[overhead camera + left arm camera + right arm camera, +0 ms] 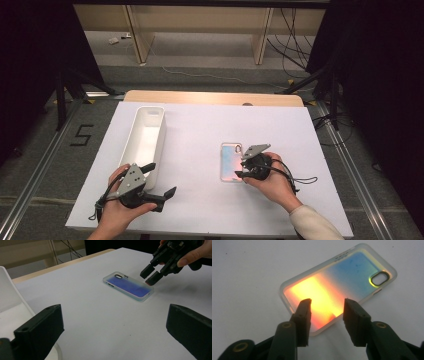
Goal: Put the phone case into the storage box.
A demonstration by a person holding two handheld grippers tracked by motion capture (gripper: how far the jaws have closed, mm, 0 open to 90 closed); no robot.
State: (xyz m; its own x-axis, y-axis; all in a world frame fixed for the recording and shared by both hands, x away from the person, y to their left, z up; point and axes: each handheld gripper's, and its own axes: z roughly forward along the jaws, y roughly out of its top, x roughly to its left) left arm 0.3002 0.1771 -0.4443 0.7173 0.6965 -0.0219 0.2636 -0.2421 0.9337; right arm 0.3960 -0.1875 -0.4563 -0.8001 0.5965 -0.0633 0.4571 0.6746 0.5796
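Phone case (pixel 231 162) lies flat at frame centre-right; right gripper (pixel 241 166) hovers over its near end, jaws parted, nothing clamped. Left gripper (pixel 162 181), lower left, stands wide apart beside white bin (pixel 138 120).

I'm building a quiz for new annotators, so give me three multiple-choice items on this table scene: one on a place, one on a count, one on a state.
1. Where does the white bin stand on the table?
A. left part
B. right edge
C. on the phone case

2. How many phone cases lie on the table?
A. none
B. one
C. three

3. How do the right gripper's jaws stand?
A. apart, over the phone case
B. clamped on the bin
C. shut on a cable

Key: 1 A, the high view shows it at the left; 2 B, a single iridescent case; 3 A, a gap between the jaws shows the case beneath.
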